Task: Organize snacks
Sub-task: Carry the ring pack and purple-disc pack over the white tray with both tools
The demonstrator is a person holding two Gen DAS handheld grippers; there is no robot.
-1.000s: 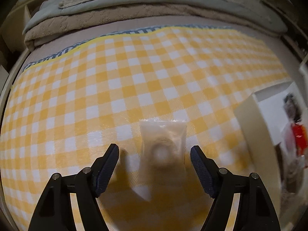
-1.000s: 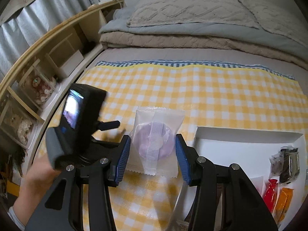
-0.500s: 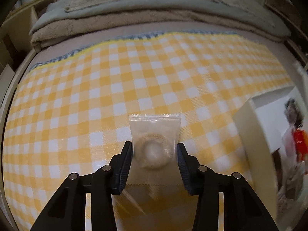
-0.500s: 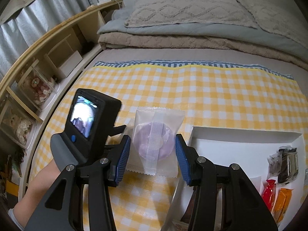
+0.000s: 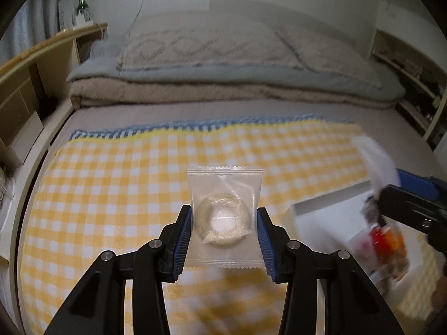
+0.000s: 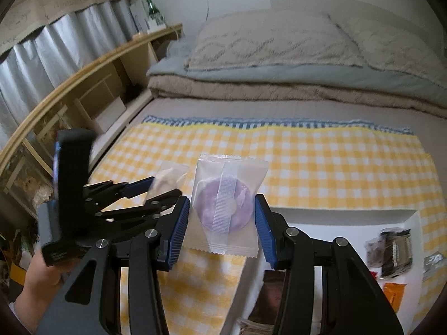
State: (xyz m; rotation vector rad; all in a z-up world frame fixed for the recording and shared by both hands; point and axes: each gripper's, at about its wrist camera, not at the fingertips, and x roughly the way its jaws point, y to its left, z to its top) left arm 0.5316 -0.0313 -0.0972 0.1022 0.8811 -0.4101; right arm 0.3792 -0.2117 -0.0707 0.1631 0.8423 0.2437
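Clear plastic packets are riding clamped in both claws above the yellow checked cloth (image 5: 111, 195), beige ring snack (image 5: 223, 220) in the left gripper (image 5: 224, 240), purple ring snack (image 6: 223, 203) in the right gripper (image 6: 222, 229); carrying step under way, next probably lowering each into the white tray (image 6: 335, 217).

Clear, glossy plastic is wrapping a pale, grainy ring snack (image 5: 222, 219), its crimped edges catching light between ribbed blue pads (image 5: 183, 244) on the matt black plastic left gripper (image 5: 223, 243), whose pivots are showing silvery metal pins. A second wrapper (image 6: 227, 206), frosted and smooth, is covering a purple disc in the right gripper (image 6: 222, 230). Woven yellow-checked cloth (image 5: 111, 189) is lying matt beneath; a white tray (image 6: 335, 217) is looking like smooth card or plastic, though blur is leaving that uncertain. Pale wood shelving (image 6: 92, 83) and knitted bedding (image 6: 265, 42) are framing the scene.
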